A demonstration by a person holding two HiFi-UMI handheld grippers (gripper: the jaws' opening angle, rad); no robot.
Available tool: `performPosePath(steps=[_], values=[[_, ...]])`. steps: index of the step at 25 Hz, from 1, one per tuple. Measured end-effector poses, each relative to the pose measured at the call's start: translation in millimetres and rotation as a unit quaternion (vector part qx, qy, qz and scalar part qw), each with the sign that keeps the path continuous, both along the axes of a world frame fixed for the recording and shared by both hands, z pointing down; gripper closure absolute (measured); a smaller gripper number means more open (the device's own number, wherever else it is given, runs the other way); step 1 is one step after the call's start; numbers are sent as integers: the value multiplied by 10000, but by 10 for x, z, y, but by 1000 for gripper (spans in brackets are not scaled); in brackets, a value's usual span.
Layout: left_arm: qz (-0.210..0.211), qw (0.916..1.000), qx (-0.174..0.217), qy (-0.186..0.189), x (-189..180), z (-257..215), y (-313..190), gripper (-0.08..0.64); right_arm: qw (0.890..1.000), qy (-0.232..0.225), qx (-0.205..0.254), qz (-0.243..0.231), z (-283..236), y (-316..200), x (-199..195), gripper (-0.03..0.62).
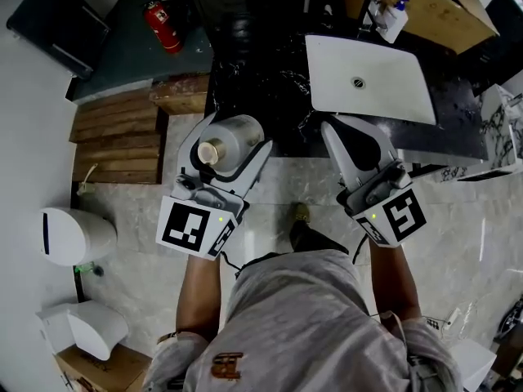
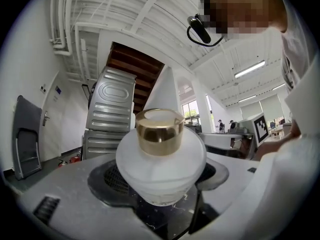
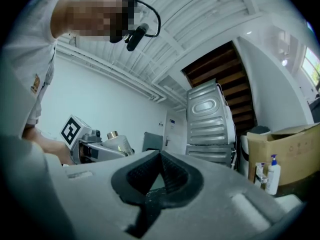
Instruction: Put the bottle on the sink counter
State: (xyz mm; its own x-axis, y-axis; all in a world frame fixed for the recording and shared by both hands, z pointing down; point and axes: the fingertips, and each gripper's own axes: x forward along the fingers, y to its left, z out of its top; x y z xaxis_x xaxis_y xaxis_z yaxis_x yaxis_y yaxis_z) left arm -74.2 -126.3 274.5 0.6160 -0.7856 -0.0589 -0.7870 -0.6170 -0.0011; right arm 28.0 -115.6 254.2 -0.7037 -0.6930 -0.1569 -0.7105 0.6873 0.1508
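Note:
A frosted white bottle (image 1: 233, 140) with a gold cap (image 1: 210, 152) lies between the jaws of my left gripper (image 1: 237, 129), which is shut on its body. It hangs at the near edge of the black sink counter (image 1: 261, 88), cap pointing back at me. In the left gripper view the bottle (image 2: 161, 164) fills the gap between the pads, gold cap (image 2: 160, 131) upward. My right gripper (image 1: 353, 133) is shut on nothing, just in front of the white basin (image 1: 368, 80). In the right gripper view its jaws (image 3: 160, 156) meet at the tip, and the bottle (image 3: 114, 143) shows at left.
A pump bottle (image 1: 395, 16) and a cardboard box (image 1: 441, 6) stand behind the basin. A red fire extinguisher (image 1: 163, 24) and a wooden pallet (image 1: 114, 137) lie left of the counter. A white bin (image 1: 73, 235) stands on the floor at left. My shoe (image 1: 301, 212) is on the marble floor.

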Motion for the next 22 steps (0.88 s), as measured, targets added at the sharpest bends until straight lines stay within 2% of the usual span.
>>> performPosePath(steps=[11, 22], values=[[-551, 9975, -301, -330, 210, 273, -976, 232, 9990, 97, -200, -384, 177, -904, 405, 592], [-516, 9919, -837, -799, 271, 705, -1489, 230, 9980, 150, -537, -314, 468, -1392, 481, 592]])
